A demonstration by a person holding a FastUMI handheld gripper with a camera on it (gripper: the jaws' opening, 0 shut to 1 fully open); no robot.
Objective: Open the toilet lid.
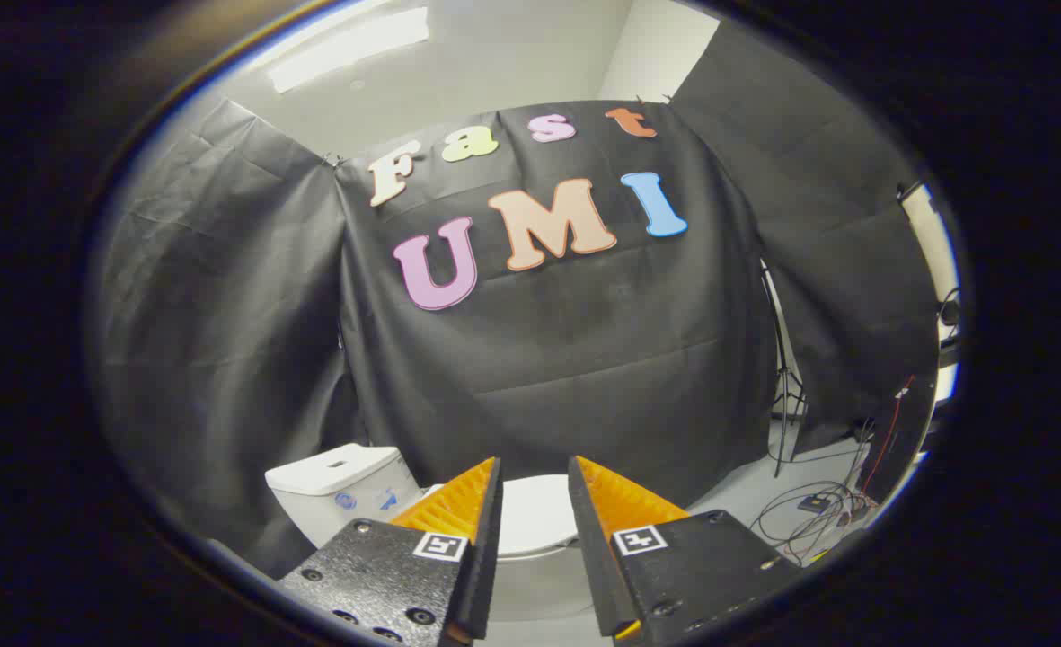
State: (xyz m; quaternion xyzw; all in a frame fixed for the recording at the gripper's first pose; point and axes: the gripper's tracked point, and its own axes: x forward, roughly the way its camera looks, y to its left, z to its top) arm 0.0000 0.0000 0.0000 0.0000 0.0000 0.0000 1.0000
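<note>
Two fingers of my gripper [534, 481] stand apart with a narrow gap, holding nothing, and through that gap I see the white toilet lid [537, 514], lying down closed on the bowl, ahead of the tips and below them. The lid's long axis runs from me back toward the cistern [337, 481], which sits beyond my left finger, against the black cloth wall [548, 359]. So the hinge lies at the cistern end, I judge, and the free front edge is the nearer one, hidden behind my fingers. Room for moving looks open on the pale floor [746, 494] to the right, where loose cables [809, 512] and a stand's legs [786, 413] lie well apart from the toilet
</note>
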